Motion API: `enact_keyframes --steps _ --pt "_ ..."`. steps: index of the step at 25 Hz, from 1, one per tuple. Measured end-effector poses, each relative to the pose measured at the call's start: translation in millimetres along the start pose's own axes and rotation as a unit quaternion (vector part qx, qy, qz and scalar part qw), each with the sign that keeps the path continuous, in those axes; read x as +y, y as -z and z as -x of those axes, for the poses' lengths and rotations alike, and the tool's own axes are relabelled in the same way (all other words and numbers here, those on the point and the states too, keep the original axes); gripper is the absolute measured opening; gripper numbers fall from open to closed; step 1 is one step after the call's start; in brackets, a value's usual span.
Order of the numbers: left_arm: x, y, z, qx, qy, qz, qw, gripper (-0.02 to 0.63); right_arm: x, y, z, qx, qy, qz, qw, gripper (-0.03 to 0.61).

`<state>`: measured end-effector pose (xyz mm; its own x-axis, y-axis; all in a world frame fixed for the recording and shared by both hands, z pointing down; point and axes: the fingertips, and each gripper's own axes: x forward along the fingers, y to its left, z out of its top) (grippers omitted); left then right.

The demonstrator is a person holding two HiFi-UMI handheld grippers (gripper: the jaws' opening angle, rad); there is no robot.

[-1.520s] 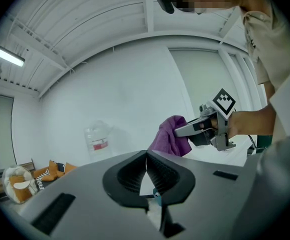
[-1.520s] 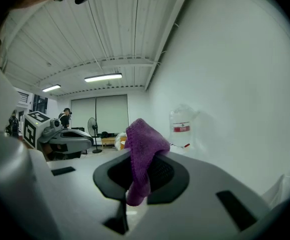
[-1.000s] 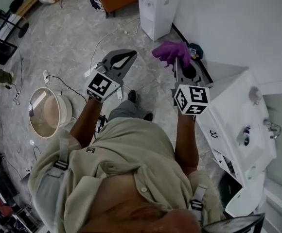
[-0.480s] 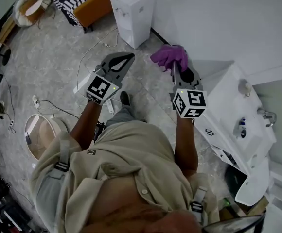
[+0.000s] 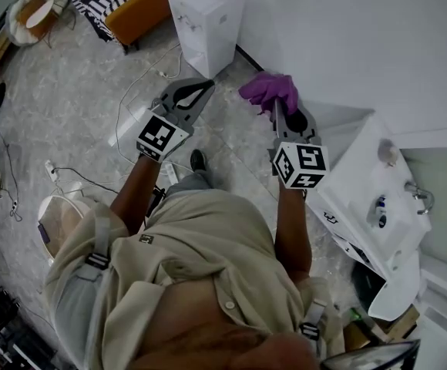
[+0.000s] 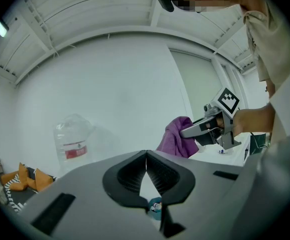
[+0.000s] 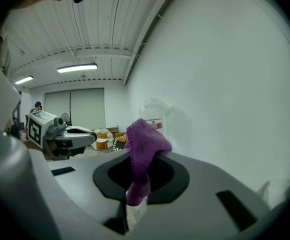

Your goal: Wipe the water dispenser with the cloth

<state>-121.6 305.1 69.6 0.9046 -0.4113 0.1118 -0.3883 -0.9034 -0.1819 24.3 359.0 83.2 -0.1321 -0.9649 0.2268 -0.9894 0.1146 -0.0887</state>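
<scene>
at right claw point(image 7: 141, 170), purple cloth point(image 7: 144, 140) pinched, left claw point(image 6: 146, 160) closed

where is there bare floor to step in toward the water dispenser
Bare floor lies between the left gripper and the right gripper holding the cloth, running up to the water dispenser. Crowded: cables left of the left gripper, and the white sink unit on the right.
</scene>
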Motion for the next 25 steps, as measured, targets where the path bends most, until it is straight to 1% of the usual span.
enact_keyframes --steps 4,10,14,16,18,22,25 --pt "46.3 7.9 -8.4 -0.006 0.004 0.014 0.9999 0.017 8.4 -15.5 -39.4 0.007 0.007 0.011 1.000 0.044" --pt "113.3 19.2 -21.5 -0.020 0.010 0.033 0.9992 0.017 18.5 -25.5 -100.2 0.021 0.018 0.017 0.999 0.044" --pt "154.4 25.1 -24.1 -0.034 0.010 0.026 0.9990 0.017 30.2 -36.8 -138.0 0.016 0.012 0.001 1.000 0.044" --pt "171.9 27.4 -24.3 -0.039 0.005 0.027 0.9989 0.017 35.3 -38.6 -153.8 0.016 0.004 -0.014 1.000 0.044" --pt "186.8 27.1 -18.9 -0.045 -0.004 0.033 0.9984 0.017 40.8 -41.2 -167.8 0.020 -0.001 -0.017 1.000 0.044" --pt "216.5 32.7 -8.3 -0.050 -0.019 0.042 0.9977 0.017 53.8 -53.3 -199.1 0.019 -0.007 -0.007 1.000 0.044" --pt "237.6 44.9 -5.7 -0.042 -0.037 0.052 0.9971 0.017 59.2 -53.3 -228.4 0.029 -0.025 0.003 0.999 0.044"
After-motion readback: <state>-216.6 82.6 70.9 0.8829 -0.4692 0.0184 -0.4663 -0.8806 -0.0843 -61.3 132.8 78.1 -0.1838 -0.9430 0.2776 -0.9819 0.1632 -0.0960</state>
